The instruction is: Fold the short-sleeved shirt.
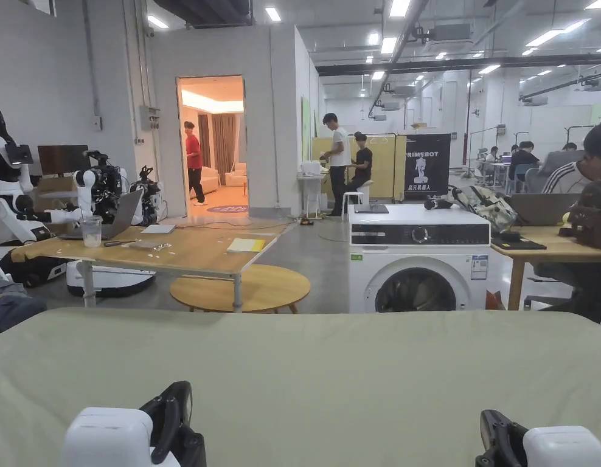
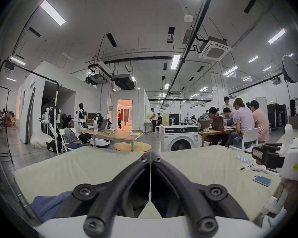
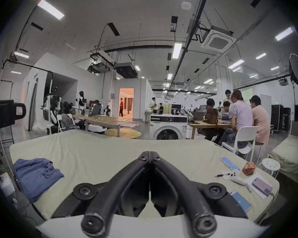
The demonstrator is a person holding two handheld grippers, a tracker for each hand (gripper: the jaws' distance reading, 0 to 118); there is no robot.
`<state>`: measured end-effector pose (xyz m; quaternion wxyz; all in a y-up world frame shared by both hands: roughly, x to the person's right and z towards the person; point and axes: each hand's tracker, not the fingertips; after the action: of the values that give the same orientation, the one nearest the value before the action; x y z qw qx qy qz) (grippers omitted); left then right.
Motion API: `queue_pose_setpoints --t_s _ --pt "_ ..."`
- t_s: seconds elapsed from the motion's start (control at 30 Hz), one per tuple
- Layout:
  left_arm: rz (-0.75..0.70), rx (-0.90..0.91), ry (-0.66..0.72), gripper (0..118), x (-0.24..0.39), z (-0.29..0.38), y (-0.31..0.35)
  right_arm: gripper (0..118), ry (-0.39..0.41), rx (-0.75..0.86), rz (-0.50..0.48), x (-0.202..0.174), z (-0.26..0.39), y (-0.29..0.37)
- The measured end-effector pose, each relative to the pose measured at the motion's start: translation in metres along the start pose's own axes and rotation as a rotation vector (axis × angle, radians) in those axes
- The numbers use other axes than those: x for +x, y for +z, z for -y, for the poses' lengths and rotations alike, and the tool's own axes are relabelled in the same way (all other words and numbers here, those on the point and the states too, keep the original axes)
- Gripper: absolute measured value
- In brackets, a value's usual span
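Left gripper: jaws pressed together at the tips, gripping nothing, held low over the near edge of the table; its white body also showed at the bottom left of the head view.
Right gripper: jaws likewise closed tip to tip with nothing between them, held low over the near edge, to the right of the other.
Table: one, covered in pale green cloth, bare across its middle.
Short-sleeved shirt: one, blue, lying crumpled near the table's left edge, well apart from both grippers; a corner of it showed beside the left gripper's jaw in that gripper's view.
Phones: two on the table's right side, a blue one nearest and a mauve one on a sheet of paper just beyond it.
Blue strip of small pieces: one, farther back along the right edge.
Orange pouch: one, just beside that strip.
Washing machine: one, white, standing on the floor beyond the table's far edge.
Round wooden table: one, low, left of the washing machine.
Long wooden table: one, behind the round one, carrying a laptop and a plastic cup.
People: four gathered at a desk on the right in the right gripper view; three more stood or sat far back, one of them in a lit doorway.
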<state>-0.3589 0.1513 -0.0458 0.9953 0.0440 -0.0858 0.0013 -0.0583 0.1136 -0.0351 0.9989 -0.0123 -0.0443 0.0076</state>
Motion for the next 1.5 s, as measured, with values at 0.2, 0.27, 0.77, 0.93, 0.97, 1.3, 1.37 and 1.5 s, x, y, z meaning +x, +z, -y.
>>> queue_pose_setpoints --t_s 0.2,0.27,0.77,0.93,0.97,1.3,1.37,1.5 --pt "0.008 -0.004 -0.004 0 0.004 0.000 0.001 0 0.001 0.002 -0.007 -0.002 0.000 0.006" --pt "0.000 -0.002 -0.010 0 0.003 0.001 0.002 0 0.010 -0.001 -0.018 -0.003 -0.001 0.006" --pt "-0.010 0.013 -0.016 0 -0.005 0.000 0.008 0 0.047 -0.013 -0.041 -0.019 -0.002 0.003" --pt "-0.102 0.010 -0.051 0 -0.023 -0.004 0.021 0 -0.048 -0.018 -0.147 -0.049 -0.002 -0.013" --pt "-0.143 0.007 -0.051 0 -0.029 -0.004 0.026 0 -0.045 -0.028 -0.155 -0.058 -0.002 -0.018" --pt "-0.350 -0.053 -0.094 0 -0.102 -0.003 0.067 0 -0.058 -0.057 -0.370 -0.144 0.008 -0.041" --pt "-0.355 -0.061 -0.071 0 -0.112 -0.001 0.069 0 -0.057 -0.064 -0.387 -0.153 0.009 -0.044" --pt "-0.391 -0.129 -0.008 19 -0.141 0.009 0.056 0 -0.050 -0.073 -0.431 -0.156 0.013 -0.045"
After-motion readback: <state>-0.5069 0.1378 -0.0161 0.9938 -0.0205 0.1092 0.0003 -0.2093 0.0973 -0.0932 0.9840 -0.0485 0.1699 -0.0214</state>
